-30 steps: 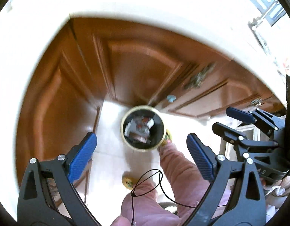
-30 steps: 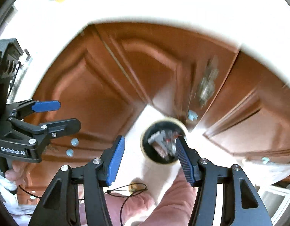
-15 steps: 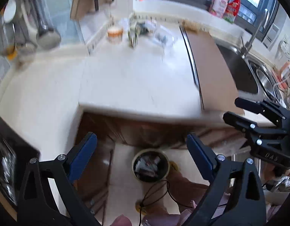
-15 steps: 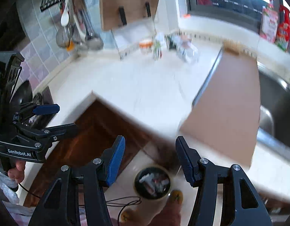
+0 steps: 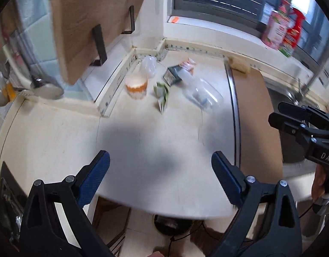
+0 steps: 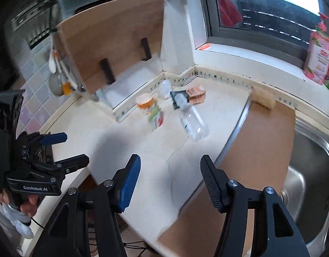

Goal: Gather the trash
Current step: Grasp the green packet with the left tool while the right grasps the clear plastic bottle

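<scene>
Clear, crinkled plastic is what I'd go for first: the empty water bottle [image 6: 191, 120] lies on its side on the desk [image 5: 160, 150], ahead of my right tool [image 6: 170, 171] and a touch to its right, with open counter between us. Both tools are open and empty; my left tool [image 5: 160, 171] has its fingers spread wide, and the rest of the trash sits well ahead of it: an orange-banded paper cup [image 5: 136, 85] standing upright, a green-and-white wrapper [image 5: 161, 94] just beside it, a dark packet [image 5: 172, 75] and a pink one [image 5: 189, 63] behind, and a crumpled clear bag [image 5: 149, 65] against the back ledge. The bin [image 5: 171, 224] shows only as a dark rim under the desk edge, below and behind my left tool. I'd bring the right tool in low across the bottle's middle, fingers on either side of its width, since a light round bottle will likely roll or crush if pinched off-centre.
</scene>
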A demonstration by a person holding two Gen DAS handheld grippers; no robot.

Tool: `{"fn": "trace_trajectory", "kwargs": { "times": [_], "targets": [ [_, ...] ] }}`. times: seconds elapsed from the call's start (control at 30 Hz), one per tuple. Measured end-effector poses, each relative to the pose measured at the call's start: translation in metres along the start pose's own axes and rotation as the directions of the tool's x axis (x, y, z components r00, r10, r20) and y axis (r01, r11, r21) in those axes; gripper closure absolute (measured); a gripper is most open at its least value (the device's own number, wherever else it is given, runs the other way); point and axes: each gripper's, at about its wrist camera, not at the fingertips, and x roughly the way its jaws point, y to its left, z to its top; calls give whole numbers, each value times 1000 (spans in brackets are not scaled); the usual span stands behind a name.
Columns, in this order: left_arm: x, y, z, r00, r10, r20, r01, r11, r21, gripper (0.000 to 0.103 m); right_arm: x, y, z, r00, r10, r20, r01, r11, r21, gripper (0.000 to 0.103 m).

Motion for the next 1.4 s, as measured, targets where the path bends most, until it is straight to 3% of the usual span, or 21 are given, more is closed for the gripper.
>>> {"fn": "trace_trajectory", "kwargs": {
  "times": [0.27, 0.6, 0.87, 1.03, 1.1, 1.4],
  "targets": [
    [87, 1, 56, 999, 3, -53, -4, 1000, -29, 8, 99, -54, 78, 996, 26, -83, -24, 1000, 19, 43],
    [166, 1, 82, 996, 7, -92, -13, 998, -59, 12, 218, -72, 87, 977, 52, -207, -56, 998, -15, 43],
    [199, -6, 89, 992, -42, -119, 32, 996, -81, 40, 255, -66, 77, 965, 78, -249, -92, 995, -42, 43],
    [215, -14, 85, 986, -68, -153, 54, 994, -93, 84, 257, -63, 77, 967, 94, -237, -109, 993, -54, 44],
    [217, -13, 81, 985, -82, -153, 65, 992, -112, 95, 257, -62, 76, 968, 93, -233, -110, 992, -62, 45],
    [197, -18, 60, 988, -90, -126, 75, 990, -121, 100, 236, -60, 63, 973, 113, -199, -123, 992, -40, 49]
  ]
}}
